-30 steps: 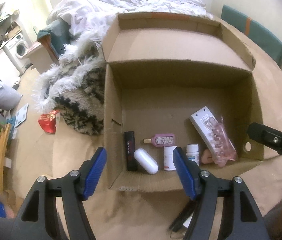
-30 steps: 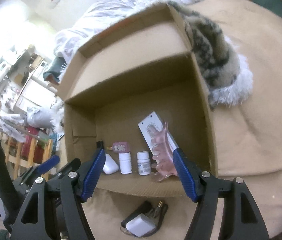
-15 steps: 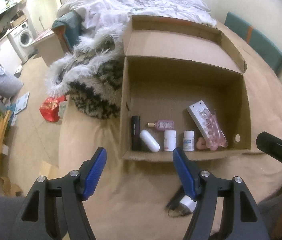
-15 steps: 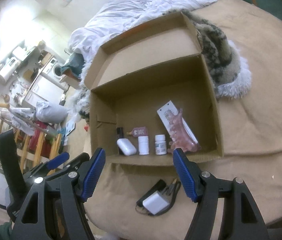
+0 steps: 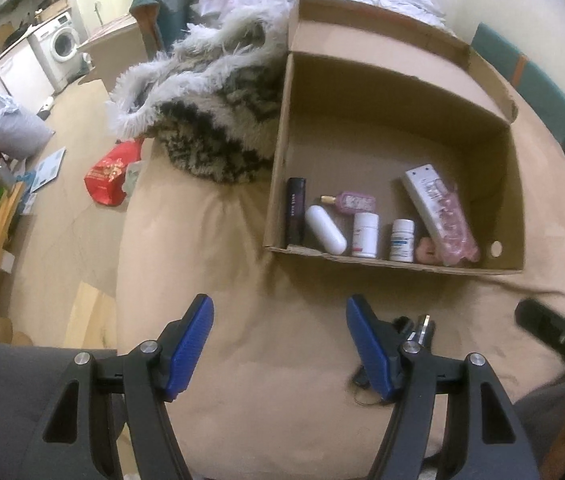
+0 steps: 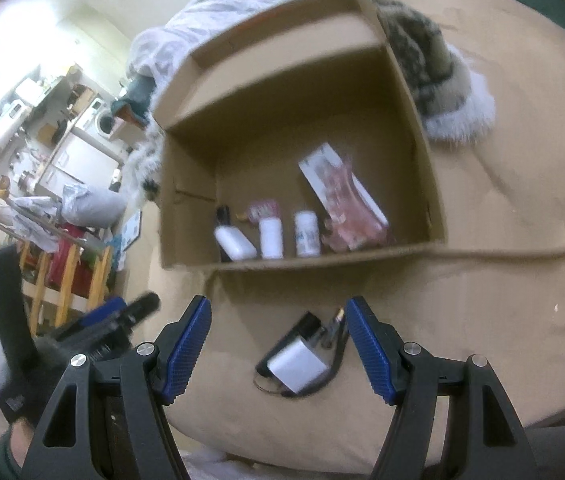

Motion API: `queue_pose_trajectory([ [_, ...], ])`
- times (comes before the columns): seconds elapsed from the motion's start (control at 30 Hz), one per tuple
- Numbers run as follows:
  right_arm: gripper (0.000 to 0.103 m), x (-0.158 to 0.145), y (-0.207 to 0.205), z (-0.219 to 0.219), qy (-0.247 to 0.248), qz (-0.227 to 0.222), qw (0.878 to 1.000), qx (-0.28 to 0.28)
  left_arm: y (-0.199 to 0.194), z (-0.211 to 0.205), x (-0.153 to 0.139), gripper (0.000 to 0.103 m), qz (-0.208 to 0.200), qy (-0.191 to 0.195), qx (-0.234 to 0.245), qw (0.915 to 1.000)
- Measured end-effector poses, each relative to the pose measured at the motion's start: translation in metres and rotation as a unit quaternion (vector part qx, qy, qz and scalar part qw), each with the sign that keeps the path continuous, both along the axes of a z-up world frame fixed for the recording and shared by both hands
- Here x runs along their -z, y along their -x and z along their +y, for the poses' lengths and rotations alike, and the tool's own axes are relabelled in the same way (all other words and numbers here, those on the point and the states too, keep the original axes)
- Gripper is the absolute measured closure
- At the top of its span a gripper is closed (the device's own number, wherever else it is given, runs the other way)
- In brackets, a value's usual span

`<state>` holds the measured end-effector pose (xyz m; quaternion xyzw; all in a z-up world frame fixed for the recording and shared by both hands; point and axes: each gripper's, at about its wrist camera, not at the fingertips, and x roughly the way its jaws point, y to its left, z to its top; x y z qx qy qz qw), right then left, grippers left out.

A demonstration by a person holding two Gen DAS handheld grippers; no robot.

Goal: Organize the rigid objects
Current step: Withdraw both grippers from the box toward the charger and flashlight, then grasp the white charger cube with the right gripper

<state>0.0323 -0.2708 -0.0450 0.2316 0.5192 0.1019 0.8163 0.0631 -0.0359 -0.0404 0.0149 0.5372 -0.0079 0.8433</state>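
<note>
Along the near wall of the cardboard box, the black tube, white case and two pill bottles are lining up. Left gripper and right gripper are both hovering wide and empty over the tan bedcover, the white charger lying between the right one's fingers.
</note>
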Motion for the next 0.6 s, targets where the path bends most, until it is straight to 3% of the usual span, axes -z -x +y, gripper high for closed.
queue_pose_trajectory([
  [0.27, 0.029, 0.033, 0.001, -0.013, -0.002, 0.047, 0.999, 0.026, -0.004, 0.009, 0.021, 0.037, 0.011, -0.011, -0.021, 0.9996],
  [0.4, 0.029, 0.055, 0.002, -0.017, -0.015, 0.092, 0.995, 0.03, -0.004, 0.013, 0.028, 0.037, 0.027, -0.002, -0.031, 0.9992],
  [0.6, 0.029, 0.088, -0.003, 0.005, -0.036, 0.163, 0.986, -0.011, -0.005, 0.013, 0.031, 0.037, 0.036, 0.003, -0.03, 0.9989],
])
